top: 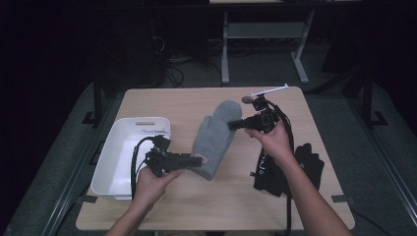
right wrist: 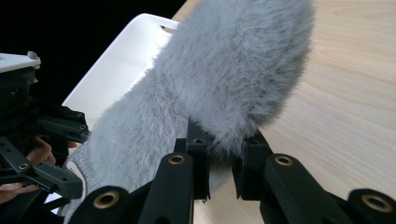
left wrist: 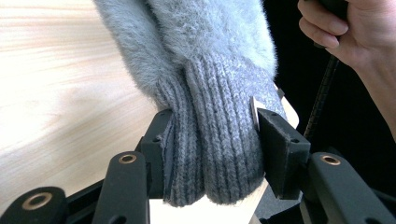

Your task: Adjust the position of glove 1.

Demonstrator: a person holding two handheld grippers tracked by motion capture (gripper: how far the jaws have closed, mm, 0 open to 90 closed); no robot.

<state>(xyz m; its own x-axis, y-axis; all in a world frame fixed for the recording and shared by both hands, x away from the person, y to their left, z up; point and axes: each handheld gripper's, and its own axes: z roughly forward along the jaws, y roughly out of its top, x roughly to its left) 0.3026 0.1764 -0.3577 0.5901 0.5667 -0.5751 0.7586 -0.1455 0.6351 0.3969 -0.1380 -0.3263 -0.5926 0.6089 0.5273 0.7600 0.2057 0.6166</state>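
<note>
A grey fuzzy mitten (top: 216, 135) with a ribbed knit cuff hangs stretched between both grippers over the wooden table (top: 206, 206). My left gripper (top: 197, 160) is shut on the knit cuff (left wrist: 212, 144), one pad on each side. My right gripper (top: 232, 125) is shut on the furry fingertip end (right wrist: 229, 135) of the mitten. In the right gripper view the mitten (right wrist: 210, 93) runs back toward the left gripper (right wrist: 56, 154) at the left edge.
A white plastic bin (top: 129, 147) stands at the table's left side, seen too in the right gripper view as the bin (right wrist: 121, 60). A black glove (top: 287, 169) lies on the table's right part beside the right forearm. Chair and desk legs stand beyond the far edge.
</note>
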